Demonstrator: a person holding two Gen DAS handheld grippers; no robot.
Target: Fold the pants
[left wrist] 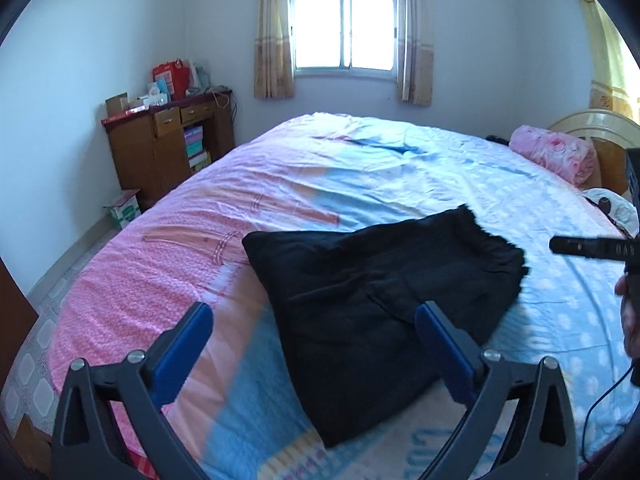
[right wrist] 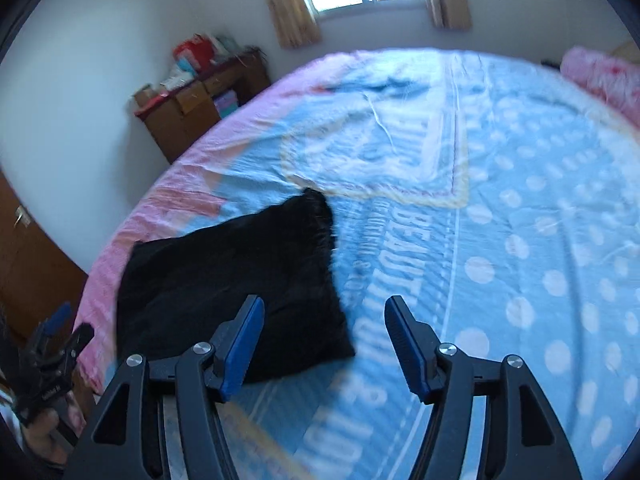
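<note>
On the bed [left wrist: 120, 272], folded black pants [left wrist: 380, 300] lie frame-center, with left tongs [left wrist: 314, 334] and right tongs [right wrist: 324, 344] both spread, gripping nothing.

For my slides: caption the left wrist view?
Open left tool above folded black pants on a pink-and-blue bedspread.

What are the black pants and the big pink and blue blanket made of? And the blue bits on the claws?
The black pants look like soft matte cloth, rumpled, with a gathered waistband. The bedcover seems thin printed cotton, creased. The blue pads look like ribbed rubber or plastic; I can't tell which.
</note>
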